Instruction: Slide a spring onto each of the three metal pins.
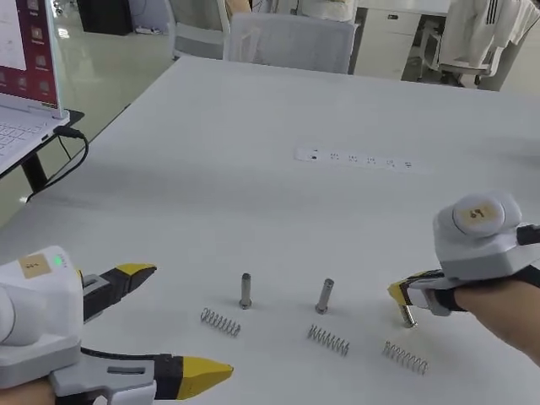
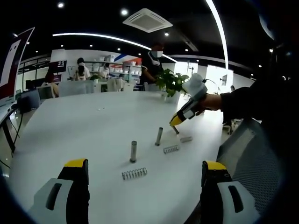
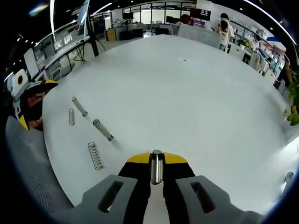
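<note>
**One pin gripped, springs loose**

Left gripper (image 1: 192, 319) gapes wide, holding nothing. On the table (image 1: 295, 211), left pin (image 1: 245, 290) and middle pin (image 1: 325, 296) stand, left spring (image 1: 220, 321) and middle spring (image 1: 328, 340) lying near them. Right gripper (image 1: 400, 294) clamps the third pin (image 3: 156, 170), third spring (image 1: 405, 357) just beside.

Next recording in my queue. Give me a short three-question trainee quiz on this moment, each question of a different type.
1. True or false: the left gripper is shut on a spring.
2. Multiple choice: how many springs lie loose on the table, with no pin through them? A. one B. two C. three
3. Fill in: the right gripper has its fingers shut on a ____.

Key:
1. False; its fingers are wide apart and hold nothing.
2. C.
3. metal pin.
</note>
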Tool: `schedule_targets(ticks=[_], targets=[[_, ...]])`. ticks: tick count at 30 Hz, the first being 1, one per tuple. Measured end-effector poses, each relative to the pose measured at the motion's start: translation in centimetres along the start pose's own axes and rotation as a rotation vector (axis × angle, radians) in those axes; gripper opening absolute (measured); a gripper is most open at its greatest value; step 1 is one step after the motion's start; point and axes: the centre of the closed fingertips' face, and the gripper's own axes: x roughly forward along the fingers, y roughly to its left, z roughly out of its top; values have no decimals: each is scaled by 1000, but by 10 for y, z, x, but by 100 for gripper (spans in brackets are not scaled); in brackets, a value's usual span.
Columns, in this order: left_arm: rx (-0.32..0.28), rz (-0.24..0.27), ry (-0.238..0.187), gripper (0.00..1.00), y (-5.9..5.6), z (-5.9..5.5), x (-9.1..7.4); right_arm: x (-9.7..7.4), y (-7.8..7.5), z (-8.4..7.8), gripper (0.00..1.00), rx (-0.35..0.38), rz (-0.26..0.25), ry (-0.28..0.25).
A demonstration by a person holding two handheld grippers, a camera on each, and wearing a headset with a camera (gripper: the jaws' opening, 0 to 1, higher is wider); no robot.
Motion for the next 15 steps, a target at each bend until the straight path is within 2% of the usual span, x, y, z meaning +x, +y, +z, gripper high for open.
schedule_targets(ticks=[15], targets=[[16,-12,0,98,-7,6,-2,-11,-2,-2,6,12,-11,-32]])
